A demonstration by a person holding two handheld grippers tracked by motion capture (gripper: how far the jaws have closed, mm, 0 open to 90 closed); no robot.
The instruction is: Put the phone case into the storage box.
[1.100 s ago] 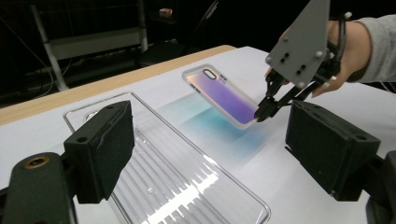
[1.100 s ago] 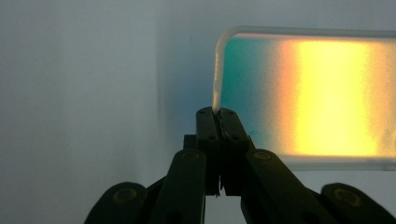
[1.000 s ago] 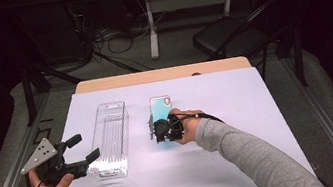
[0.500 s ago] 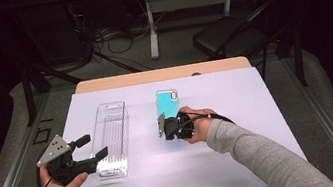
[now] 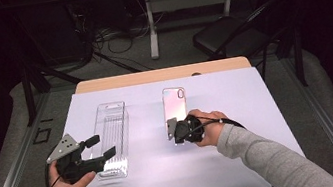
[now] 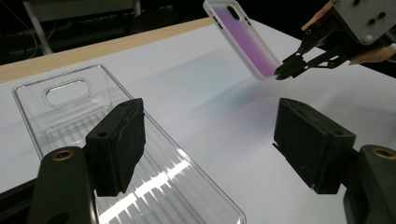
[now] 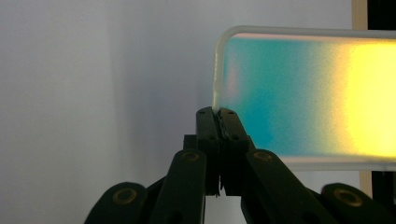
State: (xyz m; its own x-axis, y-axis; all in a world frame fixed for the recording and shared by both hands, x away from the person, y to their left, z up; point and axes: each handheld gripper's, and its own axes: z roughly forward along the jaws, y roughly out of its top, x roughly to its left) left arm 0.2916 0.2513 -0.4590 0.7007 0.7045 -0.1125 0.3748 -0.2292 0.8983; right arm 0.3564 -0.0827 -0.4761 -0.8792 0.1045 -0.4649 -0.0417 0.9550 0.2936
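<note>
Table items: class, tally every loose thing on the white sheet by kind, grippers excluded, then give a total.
Clear plastic tray: 1
Iridescent phone case, one end lifted in the right gripper: 1
Total: 2

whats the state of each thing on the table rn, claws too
phone case: iridescent, pinched at its near edge by the right claw, that end lifted off the table
clear tray: lying flat on the table, nothing in it, not gripped
left claw: jaws apart and just been closing, over the tray's near end, nothing pressed between them
right claw: shut on the phone case
</note>
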